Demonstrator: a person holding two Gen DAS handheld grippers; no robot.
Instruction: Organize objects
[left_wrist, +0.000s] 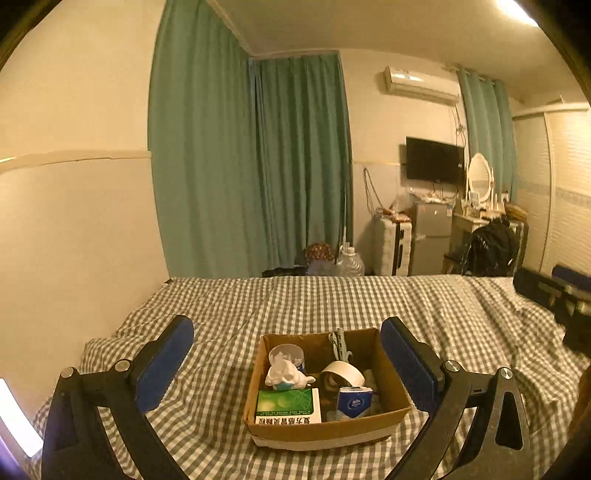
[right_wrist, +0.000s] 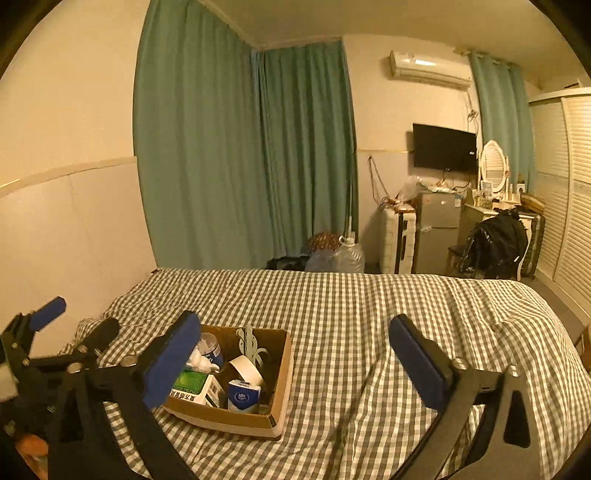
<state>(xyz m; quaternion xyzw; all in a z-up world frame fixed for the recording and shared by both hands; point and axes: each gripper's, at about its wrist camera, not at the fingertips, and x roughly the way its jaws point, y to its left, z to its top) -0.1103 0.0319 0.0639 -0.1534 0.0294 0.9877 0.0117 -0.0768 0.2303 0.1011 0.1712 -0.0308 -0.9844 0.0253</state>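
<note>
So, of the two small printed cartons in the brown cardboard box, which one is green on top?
The green-topped carton, at the near left corner; the other carton, right of it, is blue and white.

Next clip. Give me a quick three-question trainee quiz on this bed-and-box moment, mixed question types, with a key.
1. True or false: the left gripper is shut on the roll of tape.
2. The green and white box lies where?
A. on the bedspread beside the carton
B. inside the cardboard box
C. on the floor
3. Fill in: the cardboard box rests on a grey and white ______ bedspread.

Key:
1. False. Both it and the right gripper stand open, holding nothing.
2. B
3. checked
</note>
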